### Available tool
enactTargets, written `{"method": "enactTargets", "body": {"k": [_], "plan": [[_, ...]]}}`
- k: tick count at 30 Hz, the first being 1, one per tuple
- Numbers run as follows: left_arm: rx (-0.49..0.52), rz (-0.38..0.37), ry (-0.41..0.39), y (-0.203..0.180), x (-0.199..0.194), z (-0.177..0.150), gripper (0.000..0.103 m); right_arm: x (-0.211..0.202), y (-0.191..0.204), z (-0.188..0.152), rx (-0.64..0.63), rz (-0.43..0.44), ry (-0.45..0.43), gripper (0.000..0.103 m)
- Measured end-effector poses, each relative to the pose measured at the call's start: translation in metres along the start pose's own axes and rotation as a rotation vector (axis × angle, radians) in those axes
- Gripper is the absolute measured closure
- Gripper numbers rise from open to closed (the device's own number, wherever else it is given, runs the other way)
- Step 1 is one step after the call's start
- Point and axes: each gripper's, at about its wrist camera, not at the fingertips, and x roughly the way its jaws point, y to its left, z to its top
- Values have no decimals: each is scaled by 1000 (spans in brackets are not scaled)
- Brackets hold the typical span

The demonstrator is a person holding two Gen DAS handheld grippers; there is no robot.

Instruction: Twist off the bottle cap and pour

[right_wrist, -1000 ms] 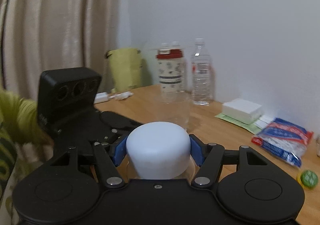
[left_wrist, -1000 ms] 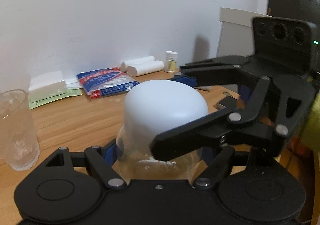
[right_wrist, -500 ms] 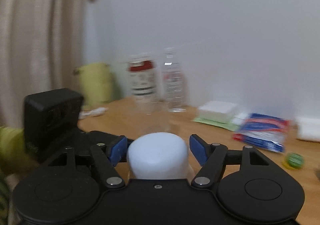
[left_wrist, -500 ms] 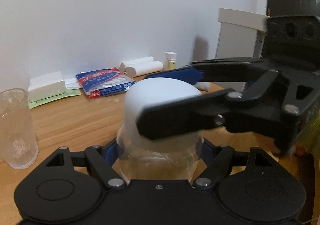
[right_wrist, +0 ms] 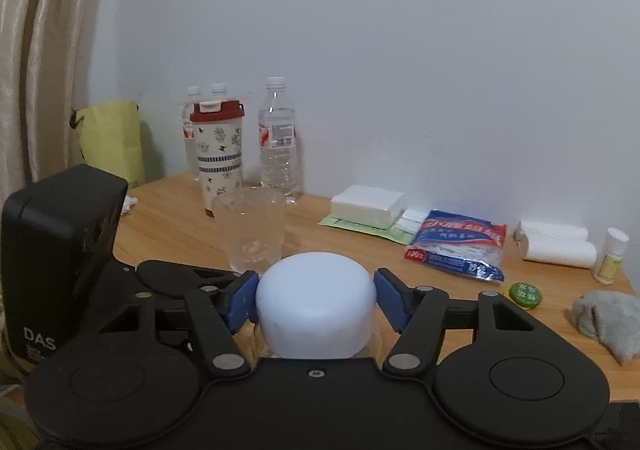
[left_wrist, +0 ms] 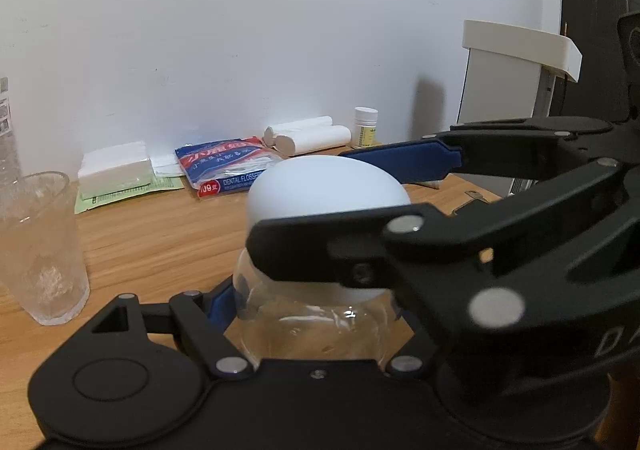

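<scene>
White cap [left_wrist: 320, 190], left wrist view: domed, seated on the clear bottle [left_wrist: 312, 326], in the near centre of the view.
Clear bottle: upright in the left tool [left_wrist: 312, 314]; a blue pad presses its left shoulder, while the other side is hidden, so the grip reads as narrow and holding.
Right tool [left_wrist: 304, 206]: reaches in from the right, one black finger crossing the front of the cap and the blue-padded finger passing behind it.
Glass [left_wrist: 40, 250]: empty, standing to the left on the tabletop [left_wrist: 160, 242], well apart from the bottle.
Open room: bare wood between glass and bottle; a floss bag [left_wrist: 228, 170] and paper rolls [left_wrist: 312, 136] sit back by the wall.

Cap, right wrist view: between the right tool's blue pads [right_wrist: 240, 300]. The left pad meets its edge and the right one sits just beside it. The jaws are narrow, but I cannot tell whether they grip.
Glass in this view: just beyond the cap, rim level.
Left tool body: a black block at the left edge.
Right edge of tabletop: a green lid [right_wrist: 525, 294] and a grey cloth [right_wrist: 608, 318] lie near it.
Back wall: water bottles [right_wrist: 279, 142] and a patterned tumbler [right_wrist: 219, 154].
</scene>
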Motion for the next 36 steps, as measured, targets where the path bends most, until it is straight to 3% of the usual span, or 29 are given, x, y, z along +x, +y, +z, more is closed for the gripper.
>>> {"method": "enactTargets", "body": {"k": [6,13,23,36], "plan": [[11,-13,-1,8,2,-1,24,2,-8,3,66,6,61,34],[35,-36,3,15,4,-1,24,2,-10,2,45,20,70,34],[94,-109,38,23,7,4,25,8,-43,2,-25,228,56,34],[150,-265,74,35,7,7,24,22,-80,1,-118,528,30,34]]}}
